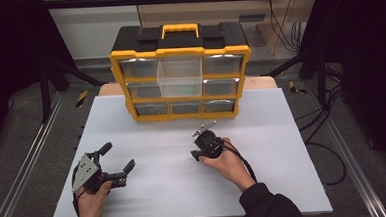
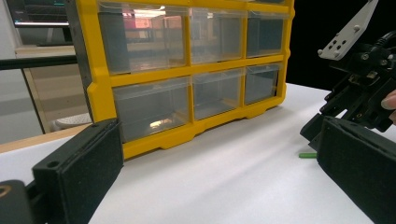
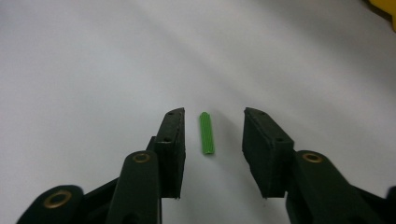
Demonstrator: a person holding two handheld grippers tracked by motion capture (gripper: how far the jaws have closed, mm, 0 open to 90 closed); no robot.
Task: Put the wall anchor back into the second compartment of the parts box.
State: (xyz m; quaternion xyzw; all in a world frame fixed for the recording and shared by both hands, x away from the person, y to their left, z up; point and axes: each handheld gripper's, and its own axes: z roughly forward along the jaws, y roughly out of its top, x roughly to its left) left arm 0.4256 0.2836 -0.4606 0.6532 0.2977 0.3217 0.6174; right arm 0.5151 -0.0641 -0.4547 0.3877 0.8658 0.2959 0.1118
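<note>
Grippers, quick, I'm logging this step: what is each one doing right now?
Left gripper: open, holding nothing.
Right gripper: open, jaws either side of the green plug on the table, not yet touching it.

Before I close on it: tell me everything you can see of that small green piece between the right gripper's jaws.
The green piece is a short, slim stick with fine ribs along its length, plastic by the look of it, with one tapered end. It lies flat on the white table, lengthwise between the jaws of the right gripper, nearer one pad than the other. Neither pad touches it; table shows on both sides. Nothing else rests against it. From the left gripper view, its end peeks out low on the table.
</note>
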